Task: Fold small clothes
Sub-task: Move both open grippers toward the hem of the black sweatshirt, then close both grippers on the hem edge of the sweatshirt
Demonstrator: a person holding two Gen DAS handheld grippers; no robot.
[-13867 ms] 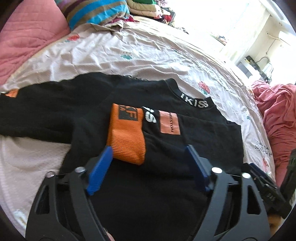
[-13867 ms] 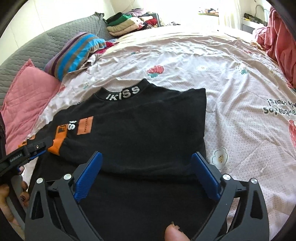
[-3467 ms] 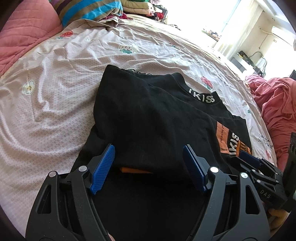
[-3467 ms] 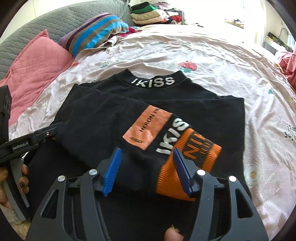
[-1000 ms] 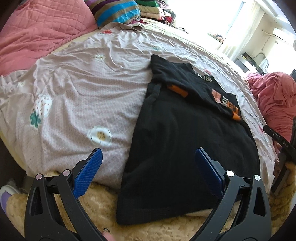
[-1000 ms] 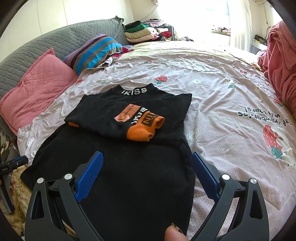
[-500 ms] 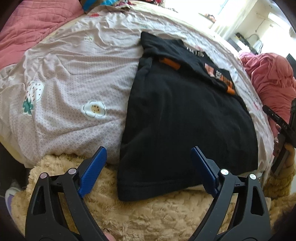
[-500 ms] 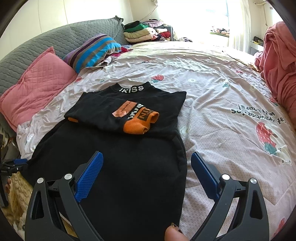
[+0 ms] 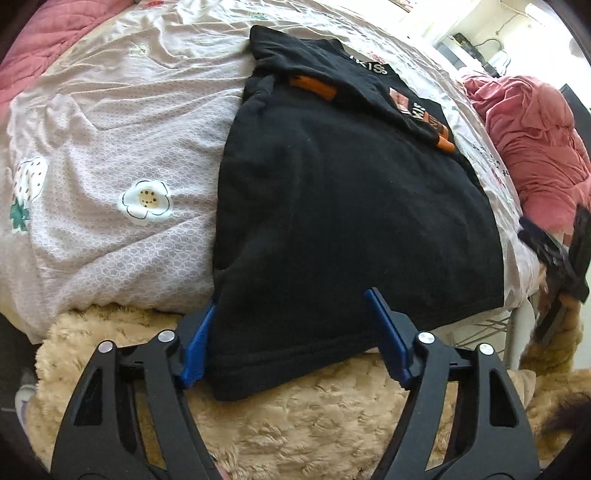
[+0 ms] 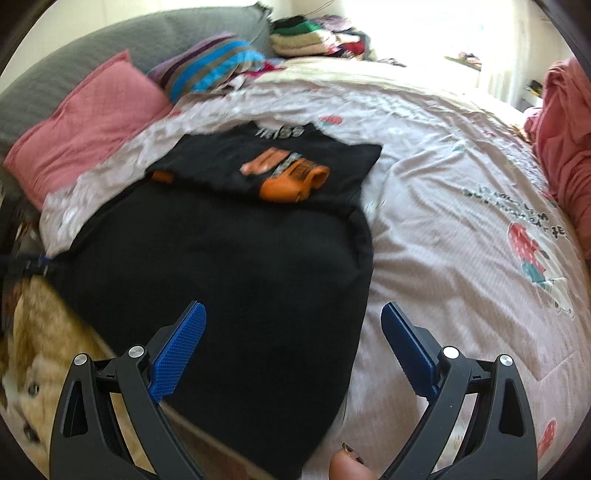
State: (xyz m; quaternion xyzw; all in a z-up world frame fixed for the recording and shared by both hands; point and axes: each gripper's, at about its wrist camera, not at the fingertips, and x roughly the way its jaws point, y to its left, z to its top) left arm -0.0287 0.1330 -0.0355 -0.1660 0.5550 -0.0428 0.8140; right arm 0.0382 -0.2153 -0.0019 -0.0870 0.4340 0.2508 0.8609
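A black shirt (image 9: 351, 203) lies flat on the bed, its collar (image 9: 369, 66) at the far end. Both sleeves are folded across the chest, showing orange cuffs (image 10: 291, 181). My left gripper (image 9: 291, 301) straddles the near left corner of the hem. Its jaws are closing with the cloth between them, and the right pad stands apart from the fabric. My right gripper (image 10: 293, 306) hovers open over the near right side of the shirt (image 10: 240, 266), its left finger above cloth and its right finger above the sheet. It also shows at the right edge of the left wrist view (image 9: 554, 251).
The shirt's hem hangs over the bed edge onto a beige fluffy blanket (image 9: 295, 424). Around it lies a pink flowered sheet (image 9: 110, 147). A pink pillow (image 10: 85, 122), a striped pillow (image 10: 210, 66) and stacked clothes (image 10: 306, 33) are at the head. A red blanket (image 9: 535, 140) lies right.
My left gripper has tipped down onto the hem corner and its jaws have narrowed around it. My right gripper has moved in over the shirt's near right side.
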